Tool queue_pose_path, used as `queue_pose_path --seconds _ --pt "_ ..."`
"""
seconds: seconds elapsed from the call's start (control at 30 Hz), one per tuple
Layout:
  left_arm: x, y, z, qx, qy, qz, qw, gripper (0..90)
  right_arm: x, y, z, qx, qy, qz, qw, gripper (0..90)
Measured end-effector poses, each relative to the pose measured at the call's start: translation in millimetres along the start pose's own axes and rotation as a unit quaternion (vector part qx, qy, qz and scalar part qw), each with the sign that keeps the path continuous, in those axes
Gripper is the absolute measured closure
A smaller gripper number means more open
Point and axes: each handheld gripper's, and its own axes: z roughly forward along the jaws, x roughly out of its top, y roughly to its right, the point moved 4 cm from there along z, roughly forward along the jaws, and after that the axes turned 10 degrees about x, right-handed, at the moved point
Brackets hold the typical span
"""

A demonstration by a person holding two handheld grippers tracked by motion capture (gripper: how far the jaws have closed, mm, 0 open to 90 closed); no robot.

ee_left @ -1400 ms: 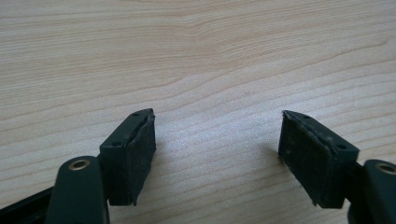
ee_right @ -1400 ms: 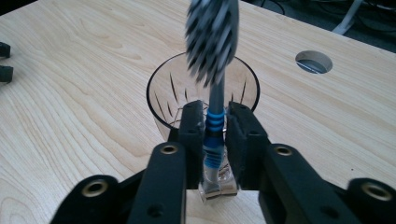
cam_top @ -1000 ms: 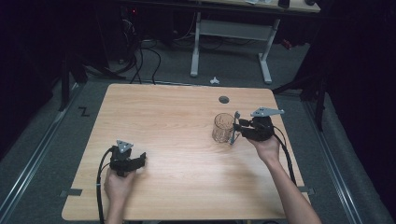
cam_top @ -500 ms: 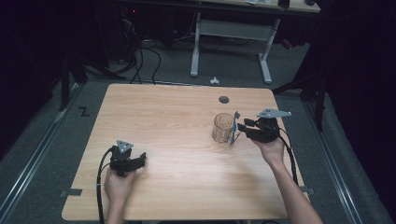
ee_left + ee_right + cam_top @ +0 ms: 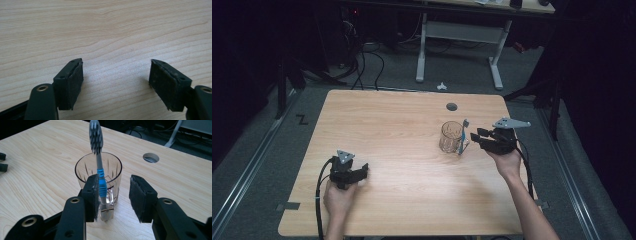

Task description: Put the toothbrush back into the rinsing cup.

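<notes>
now the right gripper has drawn back a little from the clear ribbed glass tumbler; its jaws just eased in yet stand released, so the blue-grey toothbrush leans outside the tumbler, unheld. left gripper, well away, gapes empty.

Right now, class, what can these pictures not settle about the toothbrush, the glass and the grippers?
- Toothbrush: in the right gripper view, a pad hides any contact; unclear whether it leans on the glass or stands outside it.
- High view: the brush and the right gripper are too small for that.
- Left gripper: its view's bottom edge cuts off the body.
</notes>
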Motion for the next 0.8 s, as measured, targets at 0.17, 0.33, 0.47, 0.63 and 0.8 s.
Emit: queue_pose_path --seconds 0.17,0.33,0.47,0.63,0.8 --pt "0.0 0.0 0.0 0.000 0.000 0.000 1.0000 28.2 0.6 -1.1 -3.4 0.000 0.000 -0.004 1.0000 60.5" --pt "0.0 0.0 0.0 0.000 0.000 0.000 1.0000 28.1 -0.2 -0.3 -7.1 0.000 0.002 -0.002 1.0000 60.7" --pt "0.0 0.1 0.0 0.000 0.000 0.000 1.0000 28.2 -0.3 -0.7 -9.7 -0.001 0.002 -0.005 1.0000 60.8" --pt "0.0 0.1 0.0 0.001 0.000 0.001 1.0000 28.2 -2.1 -1.6 -13.8 -0.002 0.005 -0.004 1.0000 60.7" --pt "0.0 0.2 0.0 0.001 0.000 0.001 1.0000 28.3 -4.8 -0.3 -17.0 -0.005 0.003 -0.005 1.0000 60.8"
